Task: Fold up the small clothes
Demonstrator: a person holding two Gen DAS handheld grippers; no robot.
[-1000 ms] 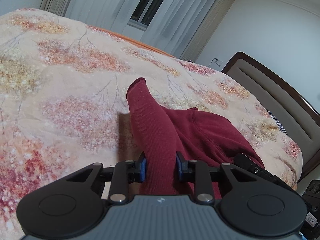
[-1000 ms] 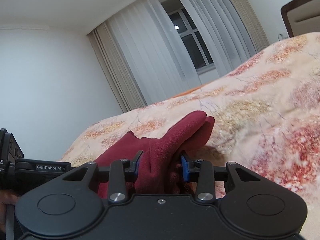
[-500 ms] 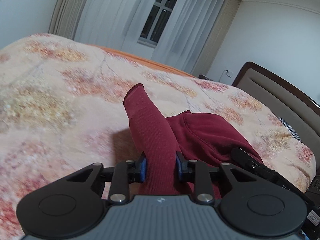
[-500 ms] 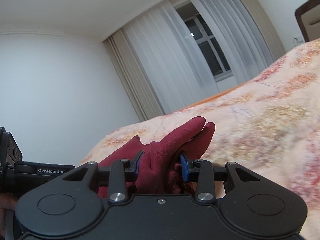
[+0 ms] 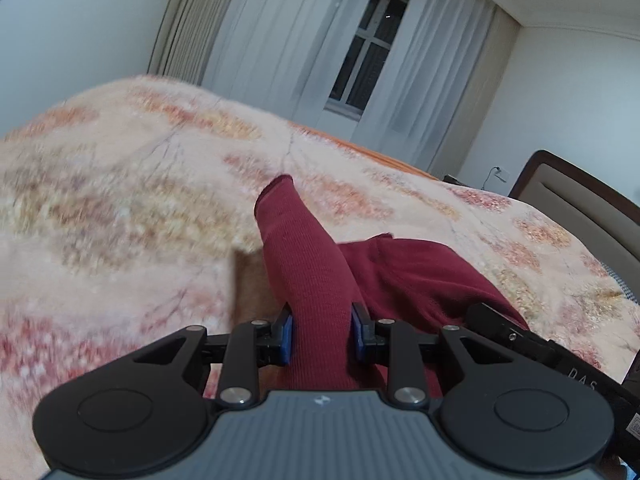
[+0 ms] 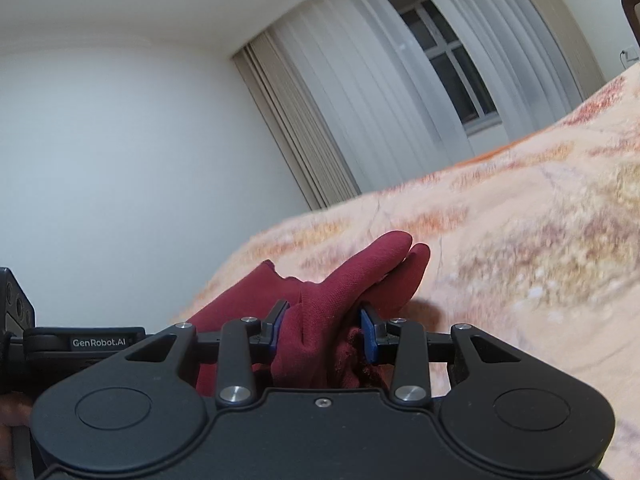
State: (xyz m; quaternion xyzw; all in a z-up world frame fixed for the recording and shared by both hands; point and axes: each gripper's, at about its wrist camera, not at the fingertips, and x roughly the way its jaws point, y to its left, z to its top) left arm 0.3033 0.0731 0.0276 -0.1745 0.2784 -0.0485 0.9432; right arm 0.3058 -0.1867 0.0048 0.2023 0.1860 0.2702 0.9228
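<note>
Left gripper [image 5: 322, 334]: blue pads clamped on the ribbed sleeve [image 5: 304, 264] of a dark red knit garment [image 5: 408, 268]; cuff points away, held off the bed. Right gripper [image 6: 323, 326]: jaws pinched on a bunched fold of the same garment [image 6: 332, 304]. The garment hangs between both tools above the peach floral bedspread [image 5: 120, 200]. Judged step: lifting to spread before the first fold. Next move needs the cloth laid flat, sleeve drawn inward. Readable: "GenRobot.AI" [image 6: 99, 342] on the other tool; "DAS" [image 5: 582, 380]. Beyond: white curtains [image 5: 280, 40], window [image 5: 360, 68], headboard [image 5: 580, 192].
</note>
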